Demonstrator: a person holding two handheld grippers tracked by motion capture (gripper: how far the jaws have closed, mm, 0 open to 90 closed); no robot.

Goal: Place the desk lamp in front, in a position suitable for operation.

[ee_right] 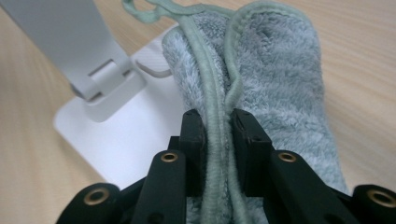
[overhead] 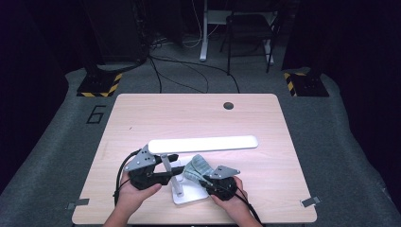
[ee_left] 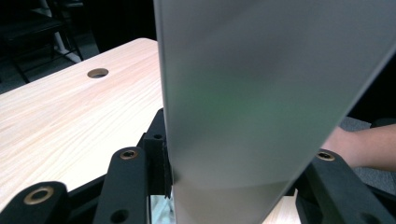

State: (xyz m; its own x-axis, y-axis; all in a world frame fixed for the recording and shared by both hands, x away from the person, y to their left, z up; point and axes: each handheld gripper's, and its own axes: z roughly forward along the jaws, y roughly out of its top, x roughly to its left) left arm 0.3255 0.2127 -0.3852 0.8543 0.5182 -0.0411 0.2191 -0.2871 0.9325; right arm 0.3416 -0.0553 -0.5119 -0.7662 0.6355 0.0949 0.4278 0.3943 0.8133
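Looking down from the high view, a white desk lamp with a long flat light bar [overhead: 203, 144] stands on its square white base [overhead: 189, 195] near the front edge of the pale wooden desk [overhead: 142, 118]. The bar's long axis runs level, left to right across the desk, its free end pointing right. The left hand-held gripper [overhead: 176, 169] reaches in to the slanted stem under the bar, probably to steady the lamp while it is wiped. The right hand-held gripper [overhead: 204, 179] holds a folded pale green fluffy cloth [overhead: 197, 166] just right of the stem, above the base.

From the left gripper view, the lamp's smooth grey-white stem [ee_left: 261, 107] rises between the black jaws, its long axis upright and leaning slightly. The jaws stand at a middling width with the stem between them; the left pad seems to lie against its edge, but the right pad is hidden, so a firm clamp is my judgement only. Beyond lies bare desk with a round cable hole [ee_left: 97, 73].

From the right gripper view, the jaws are narrowed hard on the cloth's corded hem [ee_right: 215, 140], pinching the doubled edges. The cloth's long axis points away from the jaws, draped partly over the base [ee_right: 126, 135] and partly over the desk [ee_right: 359, 70], ready for wiping near the stem's hinge [ee_right: 105, 74].
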